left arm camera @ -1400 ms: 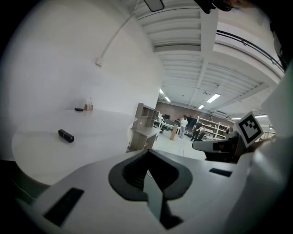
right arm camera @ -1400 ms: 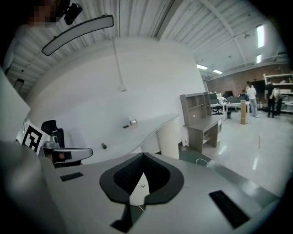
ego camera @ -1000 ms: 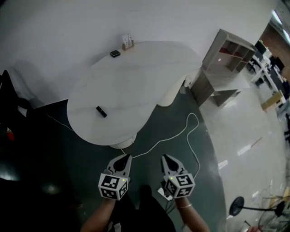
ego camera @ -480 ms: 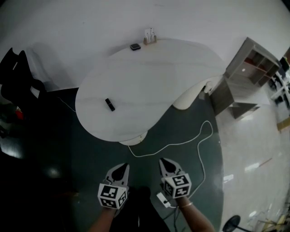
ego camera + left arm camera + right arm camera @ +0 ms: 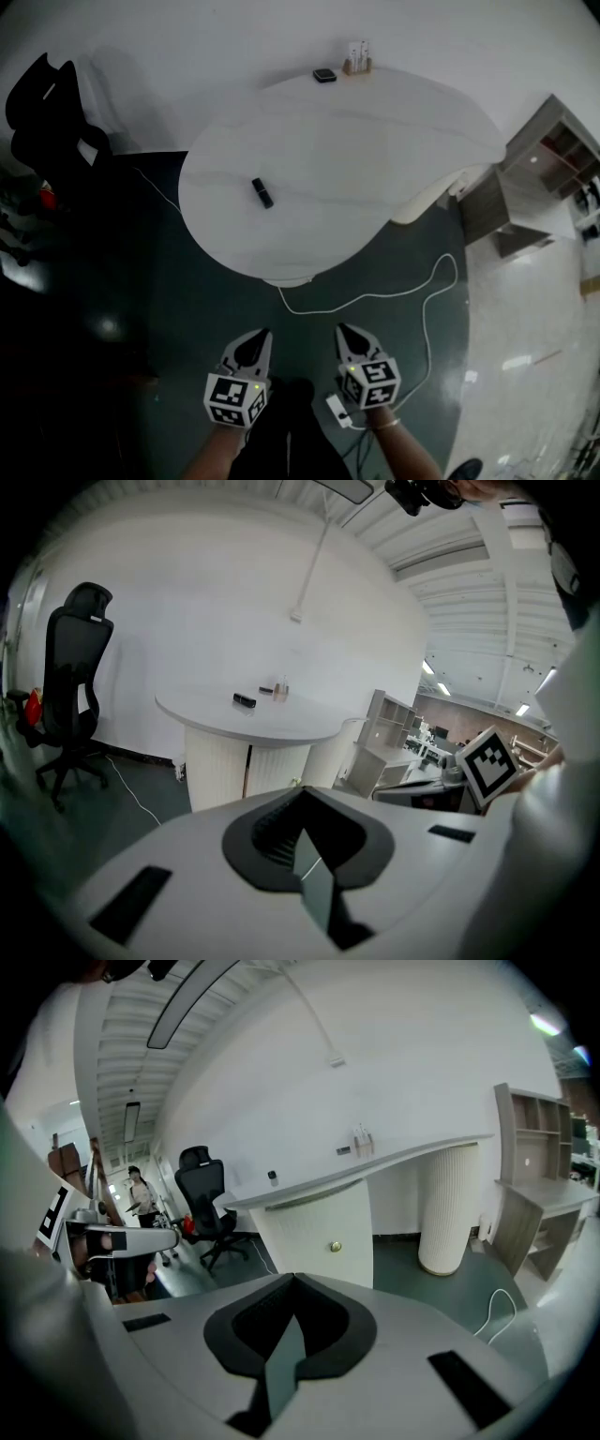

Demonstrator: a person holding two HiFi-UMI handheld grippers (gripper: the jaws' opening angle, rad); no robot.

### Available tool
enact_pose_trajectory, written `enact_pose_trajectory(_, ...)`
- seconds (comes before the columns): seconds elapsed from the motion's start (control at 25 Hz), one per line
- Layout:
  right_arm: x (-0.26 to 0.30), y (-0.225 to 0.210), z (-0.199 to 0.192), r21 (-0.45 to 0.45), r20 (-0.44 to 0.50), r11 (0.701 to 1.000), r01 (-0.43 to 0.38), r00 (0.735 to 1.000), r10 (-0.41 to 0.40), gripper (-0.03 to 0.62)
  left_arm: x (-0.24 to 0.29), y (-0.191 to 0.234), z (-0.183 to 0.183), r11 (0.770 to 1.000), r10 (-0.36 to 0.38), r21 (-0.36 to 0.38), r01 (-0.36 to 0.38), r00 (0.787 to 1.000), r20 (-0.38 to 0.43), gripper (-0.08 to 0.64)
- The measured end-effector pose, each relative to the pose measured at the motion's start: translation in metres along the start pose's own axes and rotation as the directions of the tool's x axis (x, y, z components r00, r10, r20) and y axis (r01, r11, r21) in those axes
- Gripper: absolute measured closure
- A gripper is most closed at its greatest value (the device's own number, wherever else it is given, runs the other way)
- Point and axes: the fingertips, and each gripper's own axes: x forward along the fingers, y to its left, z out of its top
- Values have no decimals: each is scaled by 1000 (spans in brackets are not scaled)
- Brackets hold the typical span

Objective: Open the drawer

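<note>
A white ribbed cabinet front with a small brass knob [image 5: 335, 1246] stands under the curved white table [image 5: 375, 178]. Both grippers hang side by side over the dark floor, well short of the table. My left gripper [image 5: 255, 341] is shut with nothing in it, and its dark jaws meet at a point [image 5: 302, 795]. My right gripper [image 5: 348, 335] is also shut and holds nothing [image 5: 293, 1281]. In the right gripper view it points toward the knobbed front. In the head view the table top hides the knob.
A small black object [image 5: 262, 193] lies on the table, with more small items [image 5: 354, 58] at its far edge. A white cable [image 5: 394, 292] loops over the floor ahead. A black office chair [image 5: 52, 112] stands at the upper left and a grey shelf unit [image 5: 539, 178] at the right.
The head view has swung, so the table now sits further right and the chair shows at the upper left. Both grippers have sunk slightly, still shut and side by side.
</note>
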Motion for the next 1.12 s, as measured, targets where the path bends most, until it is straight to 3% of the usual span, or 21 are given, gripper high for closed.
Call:
enact_pose_trajectory(0.24,47,-13,-41,-37,-14,999,-5,1000,5,589,35,18,-44,1000,-6,-3,6,1000,14,558)
enact_pose_trajectory(0.6,161,-68,-102,-116,-6,992,40,999,-41,589,115,54,-123,1000,-21,-11,22,999,35,558)
enact_pose_trajectory(0.8,225,-100,-120,-164,-11,984,63,998,-66,589,161,74,-156,999,-33,-5,34,999,36,558)
enact_pose_trajectory(0.96,267,-115,-132,-144,3,988,53,999,-53,588,193,86,-178,999,-44,-2,44,998,34,558)
enact_pose_trajectory(1.12,300,-133,-129,-205,32,974,95,995,-91,564,215,95,-189,998,-51,-23,52,998,46,557)
